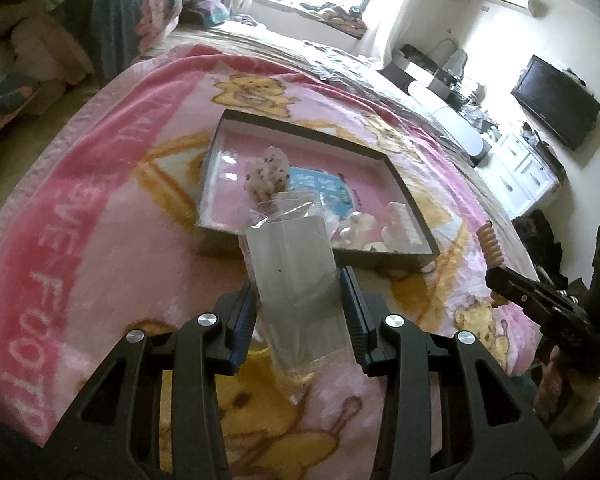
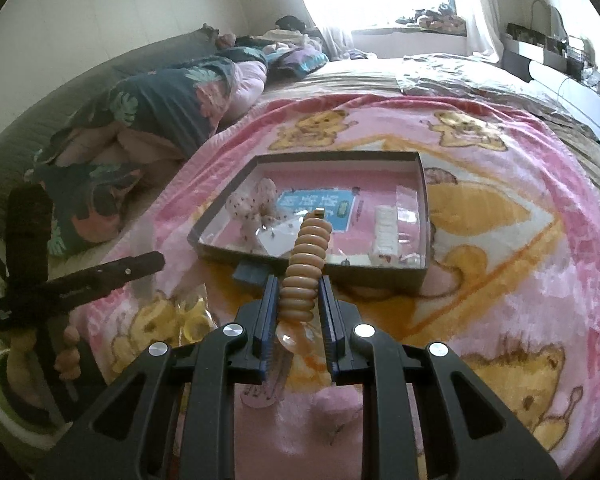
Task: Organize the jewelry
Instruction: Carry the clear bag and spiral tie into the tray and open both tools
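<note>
A string of tan beads (image 2: pixel 305 264) is standing clamped in the right gripper (image 2: pixel 298 312), above the pink blanket (image 2: pixel 500 280). The left gripper (image 1: pixel 298 312) is squeezing a clear plastic bag (image 1: pixel 296 280). Both are hovering just before the shallow box (image 2: pixel 420 272) of small packets.

Pink blanket (image 2: pixel 520 280) lies bare to the right of the box (image 2: pixel 216 222). Inside the box, a spotted pouch (image 2: pixel 252 204) crowds the left and packets (image 2: pixel 386 230) the right; its middle floor is free.
</note>
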A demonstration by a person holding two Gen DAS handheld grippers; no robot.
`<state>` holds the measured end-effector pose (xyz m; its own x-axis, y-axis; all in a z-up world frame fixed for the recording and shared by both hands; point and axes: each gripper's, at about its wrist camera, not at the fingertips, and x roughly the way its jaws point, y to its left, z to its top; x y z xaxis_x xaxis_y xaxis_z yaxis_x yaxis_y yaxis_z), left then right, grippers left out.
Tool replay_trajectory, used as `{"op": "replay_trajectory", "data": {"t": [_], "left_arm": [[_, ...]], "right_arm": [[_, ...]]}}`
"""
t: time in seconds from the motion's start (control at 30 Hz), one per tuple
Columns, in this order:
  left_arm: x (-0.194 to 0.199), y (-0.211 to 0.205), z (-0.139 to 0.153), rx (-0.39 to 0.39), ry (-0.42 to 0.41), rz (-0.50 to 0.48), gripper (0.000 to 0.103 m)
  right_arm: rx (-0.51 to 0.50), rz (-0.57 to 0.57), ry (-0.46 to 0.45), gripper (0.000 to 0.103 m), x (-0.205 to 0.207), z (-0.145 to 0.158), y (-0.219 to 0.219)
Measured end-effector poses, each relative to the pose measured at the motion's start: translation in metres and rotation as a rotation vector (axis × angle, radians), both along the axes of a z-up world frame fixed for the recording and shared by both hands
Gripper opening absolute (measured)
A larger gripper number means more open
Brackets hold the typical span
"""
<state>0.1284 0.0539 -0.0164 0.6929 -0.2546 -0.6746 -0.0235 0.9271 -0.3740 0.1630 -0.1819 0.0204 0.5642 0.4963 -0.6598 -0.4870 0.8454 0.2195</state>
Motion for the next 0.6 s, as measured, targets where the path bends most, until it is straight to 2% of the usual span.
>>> {"op": "replay_trajectory", "data": {"t": [0.6], "left_arm": [[0.055, -0.005, 0.015, 0.041, -0.014, -0.031, 0.032]], "right_arm": [[0.009, -0.007, -0.064, 0.019, 0.032, 0.030, 0.010]]}}
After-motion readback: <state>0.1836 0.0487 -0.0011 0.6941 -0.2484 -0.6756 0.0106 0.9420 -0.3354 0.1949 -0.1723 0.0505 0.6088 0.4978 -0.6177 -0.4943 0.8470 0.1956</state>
